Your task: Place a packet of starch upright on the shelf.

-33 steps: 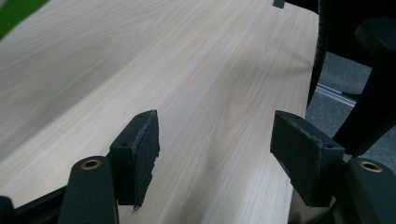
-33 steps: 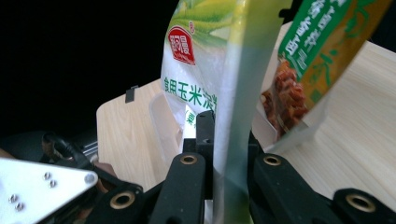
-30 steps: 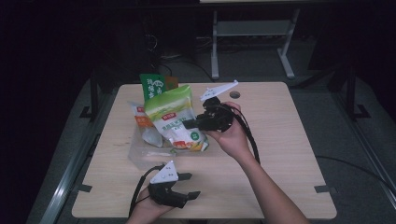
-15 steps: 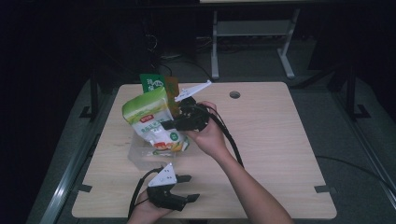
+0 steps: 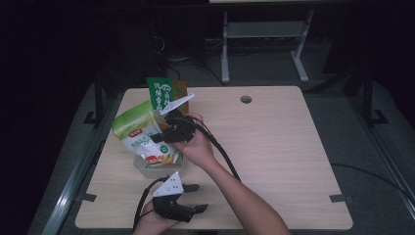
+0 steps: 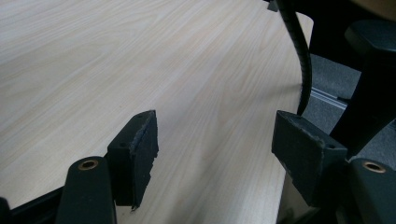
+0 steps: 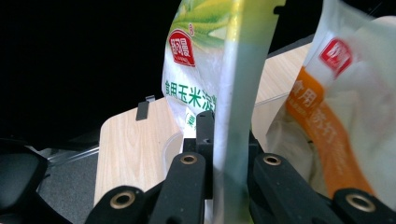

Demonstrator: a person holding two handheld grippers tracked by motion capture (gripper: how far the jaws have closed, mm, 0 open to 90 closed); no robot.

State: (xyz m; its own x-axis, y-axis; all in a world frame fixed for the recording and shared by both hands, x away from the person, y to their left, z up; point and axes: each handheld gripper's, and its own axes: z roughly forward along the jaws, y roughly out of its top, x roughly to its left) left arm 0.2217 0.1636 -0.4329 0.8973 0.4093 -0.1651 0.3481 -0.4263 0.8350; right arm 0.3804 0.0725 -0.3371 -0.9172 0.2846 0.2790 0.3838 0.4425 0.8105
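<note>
We do not know the job for sure, but it looks like we are putting bags into a clear box on the left side of the table.

Our right gripper is pinching the green bag. In the right gripper view the two jaws are pressed tight on the thin sealed edge of that bag. The bag is up in the air, right over the clear box. Its bottom looks like it is just going into the box, but we cannot tell if it touches.

An orange bag shows in the right gripper view, just beside the green one, and it seems to sit in the box. Two more packs, a dark green pack and an orange pack, stand behind the box.

So one bag looks packed and one is on its way. The green bag is not let go yet, and the two packs at the back may be left to do.

The green bag is tilted. Its long side runs from its top, up and to the left, down to its bottom, low and to the right, over the box.

Our left gripper rests low at the near edge of the table. Its jaws are spread wide with nothing between them, just bare table.
</note>
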